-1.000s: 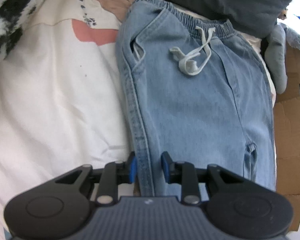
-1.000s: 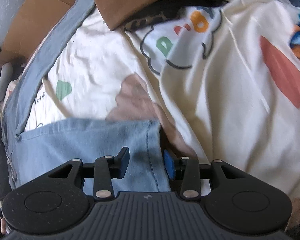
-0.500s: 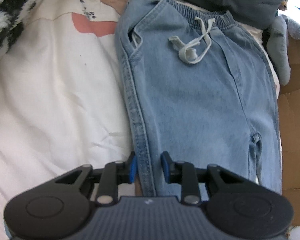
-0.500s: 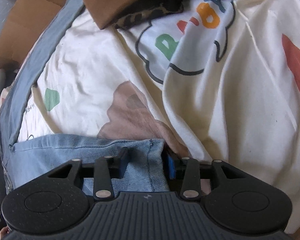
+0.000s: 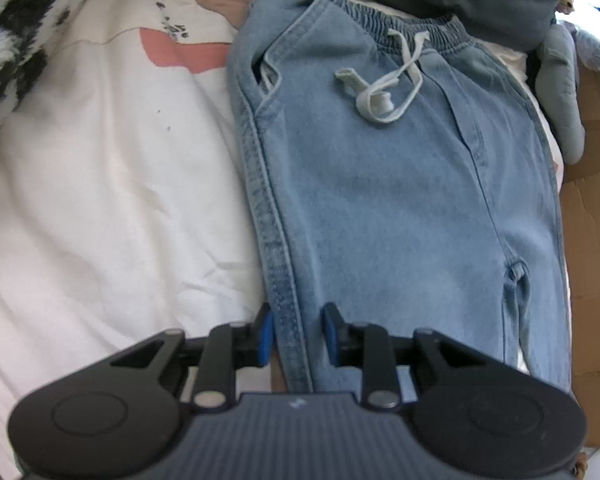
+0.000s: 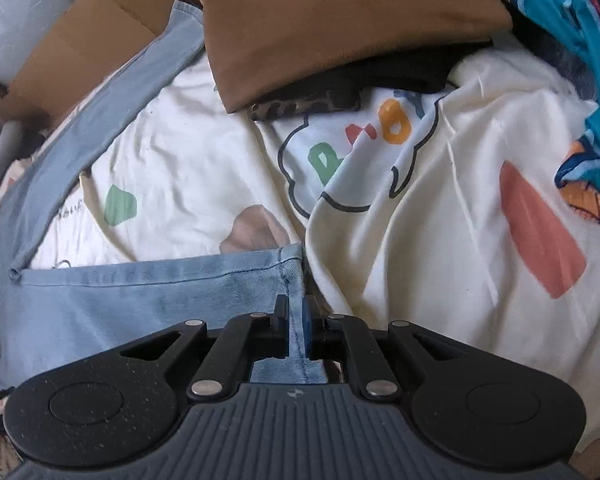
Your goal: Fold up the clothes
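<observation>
Jeans [image 5: 400, 200] flat, light-blue, drawstring-waisted

Both the left gripper [image 5: 295, 334] and the right gripper [image 6: 295, 322] are black, with blue pads, shiny round screws and ribbed grey middles.

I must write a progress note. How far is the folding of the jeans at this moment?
Done: the jeans lie spread flat on the bed sheet, waistband away from the camera. In hand: the right tool is shut on the corner of a leg hem; the left tool straddles the side seam, not pressing it. Left: no fold shows yet, so all the folding remains.
</observation>
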Tool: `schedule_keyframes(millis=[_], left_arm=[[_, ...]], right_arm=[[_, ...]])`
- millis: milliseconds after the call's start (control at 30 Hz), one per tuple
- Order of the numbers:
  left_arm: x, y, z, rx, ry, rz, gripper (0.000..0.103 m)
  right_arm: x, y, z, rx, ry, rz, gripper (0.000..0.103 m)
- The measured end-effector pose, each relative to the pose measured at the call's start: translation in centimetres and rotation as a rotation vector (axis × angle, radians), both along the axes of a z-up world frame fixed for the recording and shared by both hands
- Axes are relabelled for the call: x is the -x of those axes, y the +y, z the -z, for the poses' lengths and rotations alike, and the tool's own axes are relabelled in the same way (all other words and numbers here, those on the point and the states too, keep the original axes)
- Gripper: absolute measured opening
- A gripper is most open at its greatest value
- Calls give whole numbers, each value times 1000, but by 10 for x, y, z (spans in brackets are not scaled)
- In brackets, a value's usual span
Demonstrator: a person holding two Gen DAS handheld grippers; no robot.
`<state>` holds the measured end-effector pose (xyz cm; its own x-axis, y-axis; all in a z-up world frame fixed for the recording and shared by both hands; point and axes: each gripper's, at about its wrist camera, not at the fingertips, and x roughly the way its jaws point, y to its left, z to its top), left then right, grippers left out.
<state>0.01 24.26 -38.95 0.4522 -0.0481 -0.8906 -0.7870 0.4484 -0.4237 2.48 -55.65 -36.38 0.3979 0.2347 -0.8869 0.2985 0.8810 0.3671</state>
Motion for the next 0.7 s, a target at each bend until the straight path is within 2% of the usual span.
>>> schedule_keyframes(millis=[267,433,500,567,700], left_arm=[[2,0,2,6,-8,-12,27],[7,2,8,40,-45,-63,27],[9,3,9,41,-48,-80,21],[9,2,8,29,-38,-78,16],[-1,-2,2,-15,16,-32,16]], right_arm=[[-27,31,3,-20,-57,-61,6],[-42,41,27,36,-6,-73,6],[-44,41,37,85,25,-72,9],[-43,38,42,111,32,-65,4],[-42,37,43,136,35,-56,4]])
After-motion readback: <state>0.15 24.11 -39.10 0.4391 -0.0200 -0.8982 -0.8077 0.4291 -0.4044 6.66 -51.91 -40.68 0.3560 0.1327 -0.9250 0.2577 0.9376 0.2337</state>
